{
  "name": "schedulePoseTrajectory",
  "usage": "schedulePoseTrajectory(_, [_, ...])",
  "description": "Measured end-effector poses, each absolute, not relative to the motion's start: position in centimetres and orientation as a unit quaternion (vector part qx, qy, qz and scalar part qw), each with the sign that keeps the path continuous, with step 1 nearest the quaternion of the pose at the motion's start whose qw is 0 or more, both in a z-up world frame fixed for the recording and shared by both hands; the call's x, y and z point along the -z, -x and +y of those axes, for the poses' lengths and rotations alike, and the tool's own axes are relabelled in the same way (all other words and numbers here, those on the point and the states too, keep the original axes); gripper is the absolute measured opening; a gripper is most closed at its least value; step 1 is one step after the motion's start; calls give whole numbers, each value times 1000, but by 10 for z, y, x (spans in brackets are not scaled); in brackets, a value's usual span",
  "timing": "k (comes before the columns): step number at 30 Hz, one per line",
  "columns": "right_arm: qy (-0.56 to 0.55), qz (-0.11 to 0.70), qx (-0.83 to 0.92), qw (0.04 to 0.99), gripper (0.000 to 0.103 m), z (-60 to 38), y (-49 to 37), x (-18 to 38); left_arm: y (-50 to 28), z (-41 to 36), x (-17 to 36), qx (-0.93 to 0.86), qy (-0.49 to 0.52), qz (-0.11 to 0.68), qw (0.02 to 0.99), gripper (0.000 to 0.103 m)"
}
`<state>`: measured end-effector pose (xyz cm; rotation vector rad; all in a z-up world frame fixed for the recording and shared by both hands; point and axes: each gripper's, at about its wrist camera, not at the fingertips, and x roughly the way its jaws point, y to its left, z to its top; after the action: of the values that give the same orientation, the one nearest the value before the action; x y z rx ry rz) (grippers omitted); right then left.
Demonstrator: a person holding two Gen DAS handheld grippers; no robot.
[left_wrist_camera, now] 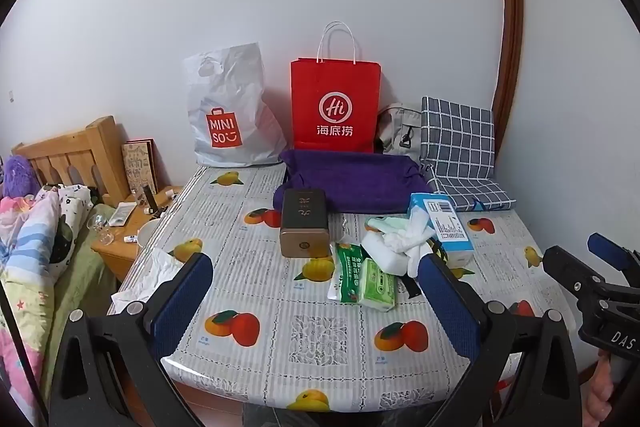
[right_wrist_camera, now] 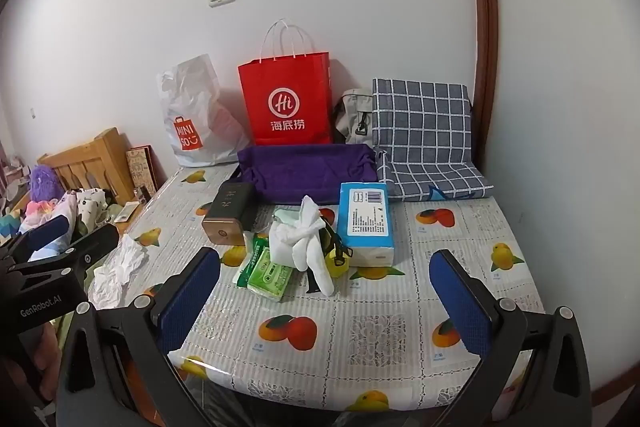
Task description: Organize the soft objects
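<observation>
White crumpled tissue (left_wrist_camera: 142, 279) lies at the table's left edge, just ahead of the left gripper's left finger; the left gripper (left_wrist_camera: 316, 301) hangs over the near edge with its blue pads wide apart and nothing between them; the right gripper (right_wrist_camera: 324, 301) does likewise, equally spread and empty. Ahead of both, at mid-table, sits the soft clutter: a green tissue pack (right_wrist_camera: 269, 275), a white cloth bundle (right_wrist_camera: 302, 241) lying partly on it, and a blue-and-white tissue packet (right_wrist_camera: 365, 223) whose long axis runs away from the grippers toward the wall. In the judgement of this moment, the bundle lies between the two hands, slightly nearer the right one; the crumpled tissue belongs to the left. A gold-ended box (left_wrist_camera: 306, 223) stands left of the pile; behind, a folded purple towel (left_wrist_camera: 352, 183) and a checked cushion (left_wrist_camera: 460, 151). The table (left_wrist_camera: 320, 335) wears a glossy fruit-print cover; against the white wall stand a Miniso bag (left_wrist_camera: 228, 111) and a red paper bag (left_wrist_camera: 336, 103).
</observation>
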<state>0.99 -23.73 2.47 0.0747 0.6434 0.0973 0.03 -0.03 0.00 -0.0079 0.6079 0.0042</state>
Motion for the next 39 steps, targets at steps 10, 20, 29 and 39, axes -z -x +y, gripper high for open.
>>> schedulePoseTrajectory(10, [-38, 316, -49, 947, 103, -238, -8, -25, 1, 1, -1, 3, 18, 286, 958, 103])
schedulePoseTrajectory(20, [-37, 315, -50, 947, 103, -238, -7, -26, 5, 0, 3, 2, 13, 290, 957, 103])
schedulePoseTrajectory(29, [-33, 314, -48, 948, 103, -233, -7, -28, 6, 0, 5, 2, 17, 293, 956, 103])
schedulePoseTrajectory(39, [-33, 313, -49, 948, 103, -232, -6, -29, 4, 2, 6, 3, 19, 295, 955, 103])
